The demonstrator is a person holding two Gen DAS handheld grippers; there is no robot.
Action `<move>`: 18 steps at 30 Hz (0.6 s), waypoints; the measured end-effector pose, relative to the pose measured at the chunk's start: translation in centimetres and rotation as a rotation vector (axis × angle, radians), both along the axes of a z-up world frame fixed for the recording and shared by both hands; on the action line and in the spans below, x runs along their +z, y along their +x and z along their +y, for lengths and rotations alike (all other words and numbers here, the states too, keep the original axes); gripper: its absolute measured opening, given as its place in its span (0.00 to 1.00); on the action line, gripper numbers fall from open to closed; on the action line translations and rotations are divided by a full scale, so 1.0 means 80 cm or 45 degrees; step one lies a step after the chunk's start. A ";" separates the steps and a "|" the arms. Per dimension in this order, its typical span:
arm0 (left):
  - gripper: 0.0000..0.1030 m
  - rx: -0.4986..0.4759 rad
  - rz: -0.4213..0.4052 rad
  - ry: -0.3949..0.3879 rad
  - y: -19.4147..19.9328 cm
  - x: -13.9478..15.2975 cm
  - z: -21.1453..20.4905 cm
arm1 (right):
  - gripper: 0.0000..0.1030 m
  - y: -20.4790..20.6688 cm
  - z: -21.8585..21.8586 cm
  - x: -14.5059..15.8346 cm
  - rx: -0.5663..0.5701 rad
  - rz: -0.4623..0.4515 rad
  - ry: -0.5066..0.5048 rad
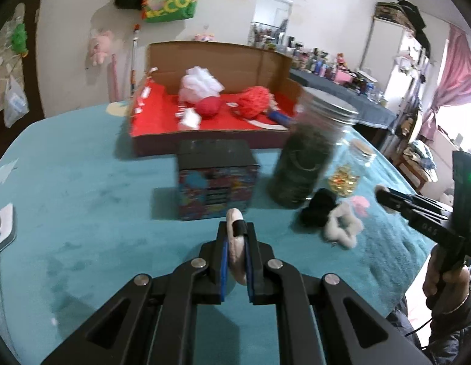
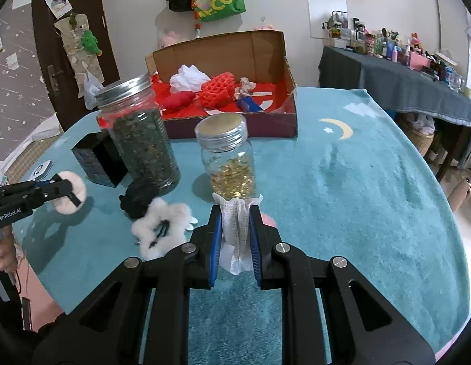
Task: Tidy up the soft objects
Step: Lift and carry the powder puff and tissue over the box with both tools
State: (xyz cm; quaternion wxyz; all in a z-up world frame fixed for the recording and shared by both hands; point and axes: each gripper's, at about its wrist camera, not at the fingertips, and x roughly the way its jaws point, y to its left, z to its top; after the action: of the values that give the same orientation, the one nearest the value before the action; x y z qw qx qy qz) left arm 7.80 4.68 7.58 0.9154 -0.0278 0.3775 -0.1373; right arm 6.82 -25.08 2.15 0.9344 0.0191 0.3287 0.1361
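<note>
Your right tool [image 2: 235, 237] pinches a white mesh cloth [image 2: 237, 228] upright between its blue pads, just in front of the small jar of gold pieces [image 2: 227, 158]. Your left tool [image 1: 235, 243] is pressed onto a pale pink round puff [image 1: 236, 245], held above the teal surface [image 1: 83, 213]. Farther back sits the cardboard box [image 2: 235, 121] holding red and white soft things. Left of your right tool, a white fluffy scrunchie [image 2: 162, 228] lies touching a black one [image 2: 138, 197].
</note>
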 end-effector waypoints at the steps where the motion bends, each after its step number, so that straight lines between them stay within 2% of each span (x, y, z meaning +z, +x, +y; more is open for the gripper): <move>1: 0.09 0.020 0.003 0.010 0.002 -0.001 0.007 | 0.16 0.003 -0.002 0.000 0.000 0.009 0.003; 9: 0.09 0.096 0.006 0.074 0.021 -0.002 0.049 | 0.16 0.028 -0.018 0.002 0.002 0.066 0.022; 15: 0.09 0.003 -0.071 0.139 0.049 0.004 0.065 | 0.16 0.062 -0.034 0.001 0.062 0.136 0.077; 18: 0.09 -0.050 -0.076 0.150 0.069 0.008 0.073 | 0.16 0.084 -0.045 0.006 0.094 0.171 0.127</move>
State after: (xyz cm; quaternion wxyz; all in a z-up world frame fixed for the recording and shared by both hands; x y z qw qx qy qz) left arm 13.35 10.53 8.23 0.9234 0.0378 0.3579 -0.1336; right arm 13.53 -28.70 2.61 0.9025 0.0624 0.3839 0.1849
